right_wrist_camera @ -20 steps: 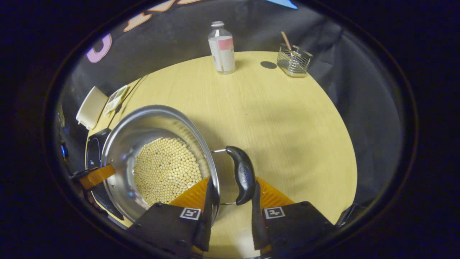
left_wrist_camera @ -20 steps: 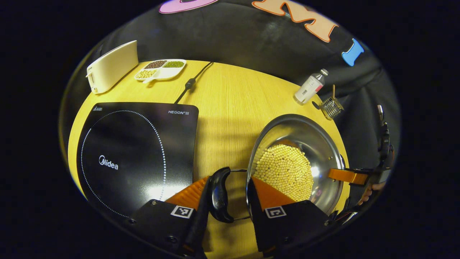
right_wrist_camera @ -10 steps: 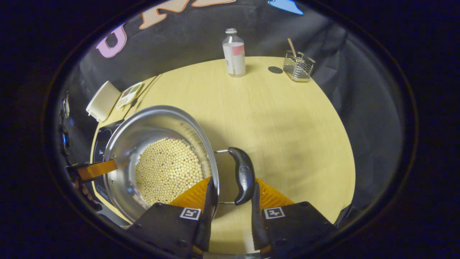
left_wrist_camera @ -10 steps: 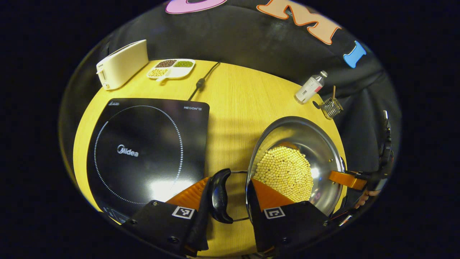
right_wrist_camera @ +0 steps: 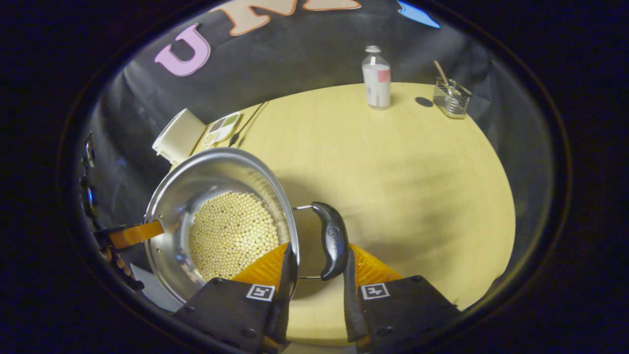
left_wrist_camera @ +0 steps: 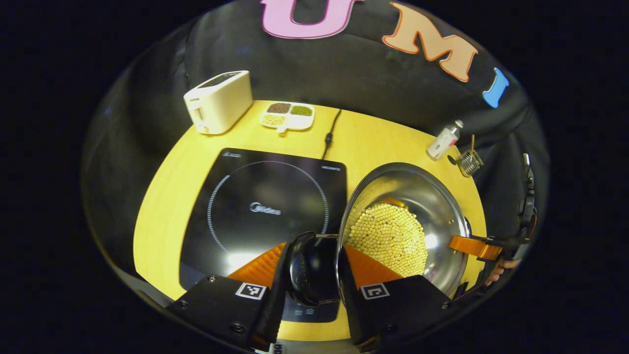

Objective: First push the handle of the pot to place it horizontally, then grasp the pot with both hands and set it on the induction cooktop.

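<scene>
the left tongs (left_wrist_camera: 309, 275) sit nearest in the left gripper view, closed narrow around the pot's left handle (left_wrist_camera: 300, 268), with 1 finger on the handle's outer side and the other inside the pot's wall. in the right gripper view the right tongs (right_wrist_camera: 317, 275) grip the same way on the opposite handle (right_wrist_camera: 330, 241), 1 finger outside it and 1 inside the rim. both handles lie horizontal.

the pot (left_wrist_camera: 432, 206), steel and holding a heap of pale round beans (left_wrist_camera: 390, 236), hangs between the 2 tongs and looks lifted off the bench (right_wrist_camera: 403, 167). in the left gripper view the pot's left handle is already over the near right corner of the induction cooktop (left_wrist_camera: 255, 196), while the bowl is mostly to the cooktop's right, over bare bench. so the carry looks more than half done, with the set-down not yet made.

beyond the pot, at the far edge of the bench, stand a toaster (left_wrist_camera: 218, 101), a divided dish of beans (left_wrist_camera: 287, 115), the cooktop's cord (left_wrist_camera: 330, 132), a bottle (right_wrist_camera: 376, 78) and a wire holder (right_wrist_camera: 452, 97).

the risks, as i judge them: each grip is a thin pinch on a loaded pot, so if 1 hand rises or leads the other, the pot could tilt, spill beans or twist out. lowered too soon, its base could catch the cooktop's edge or land off-centre.
</scene>
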